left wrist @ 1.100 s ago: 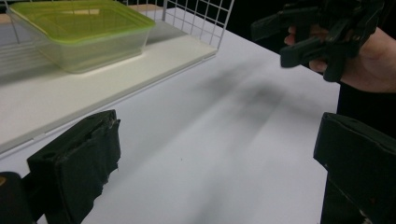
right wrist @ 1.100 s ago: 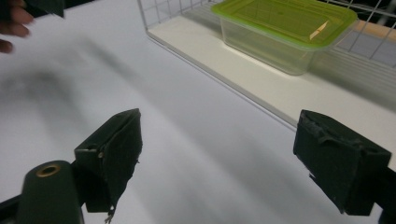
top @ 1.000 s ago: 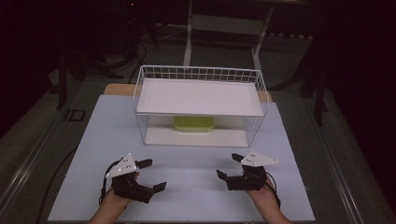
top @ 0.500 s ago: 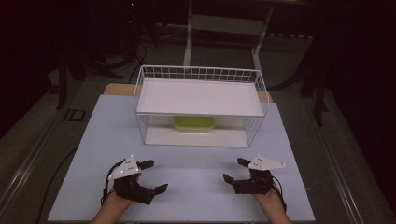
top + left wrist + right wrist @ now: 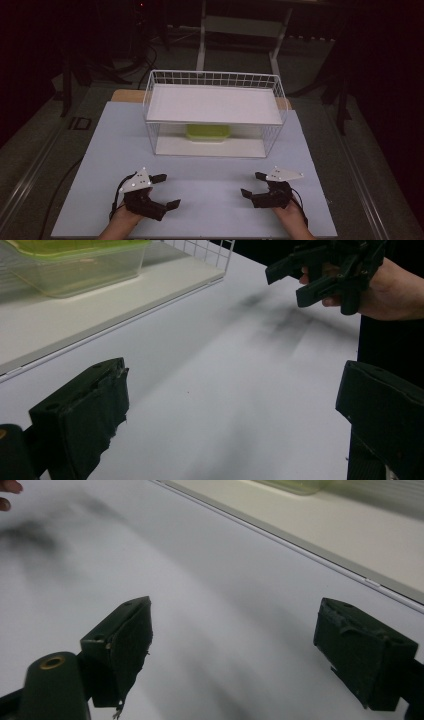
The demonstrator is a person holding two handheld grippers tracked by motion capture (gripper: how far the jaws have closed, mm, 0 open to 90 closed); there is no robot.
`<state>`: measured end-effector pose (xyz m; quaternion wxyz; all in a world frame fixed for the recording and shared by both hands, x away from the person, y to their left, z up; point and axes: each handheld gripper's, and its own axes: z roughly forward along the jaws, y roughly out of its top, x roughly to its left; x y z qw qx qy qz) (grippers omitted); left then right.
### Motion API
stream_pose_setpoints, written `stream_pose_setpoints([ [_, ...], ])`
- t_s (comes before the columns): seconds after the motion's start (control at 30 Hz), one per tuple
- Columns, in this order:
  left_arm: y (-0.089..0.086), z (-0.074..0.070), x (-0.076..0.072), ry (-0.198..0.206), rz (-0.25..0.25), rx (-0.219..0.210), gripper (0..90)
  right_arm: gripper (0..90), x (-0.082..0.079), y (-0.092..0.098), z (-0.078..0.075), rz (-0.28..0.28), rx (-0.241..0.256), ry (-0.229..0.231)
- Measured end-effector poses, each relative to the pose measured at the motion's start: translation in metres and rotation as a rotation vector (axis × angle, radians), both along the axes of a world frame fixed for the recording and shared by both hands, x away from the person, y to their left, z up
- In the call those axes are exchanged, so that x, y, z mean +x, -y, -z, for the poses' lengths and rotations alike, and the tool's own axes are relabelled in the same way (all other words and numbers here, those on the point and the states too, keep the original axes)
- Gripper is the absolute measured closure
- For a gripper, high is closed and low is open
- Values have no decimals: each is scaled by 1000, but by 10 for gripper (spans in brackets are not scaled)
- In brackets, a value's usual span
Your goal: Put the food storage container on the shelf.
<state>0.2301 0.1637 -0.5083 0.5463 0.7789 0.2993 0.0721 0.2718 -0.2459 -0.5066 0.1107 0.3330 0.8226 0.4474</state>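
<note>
A white wire rack (image 5: 215, 80) with a flat white shelf stands at the back of the pale table (image 5: 210, 180). Under the shelf sits a clear container with a green lid (image 5: 208, 132), which the left gripper view shows at its top left (image 5: 75, 265). My left gripper (image 5: 167, 190) is open near the front left, its jaws wide apart over bare table (image 5: 232, 405). My right gripper (image 5: 252, 184) is open at the front right, jaws equally wide (image 5: 245, 640). Neither holds anything. The two grippers point inward, toward each other.
The right hand and its gripper (image 5: 330, 270) appear far off in the left gripper view. The rack's base board (image 5: 320, 525) runs across the top of the right gripper view. Dark floor, cables and a stand's legs (image 5: 240, 30) surround the table.
Both grippers have drifted a little toward the table's near edge, the right one also slightly outward. Both stay open.
</note>
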Motion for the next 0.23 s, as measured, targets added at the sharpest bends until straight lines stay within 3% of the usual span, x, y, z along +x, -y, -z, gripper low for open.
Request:
stream_pose_setpoints([
  [0.23, 1, 3, 2, -14, 8, 3, 12, 157, 2, 2, 2, -5, 2, -6],
])
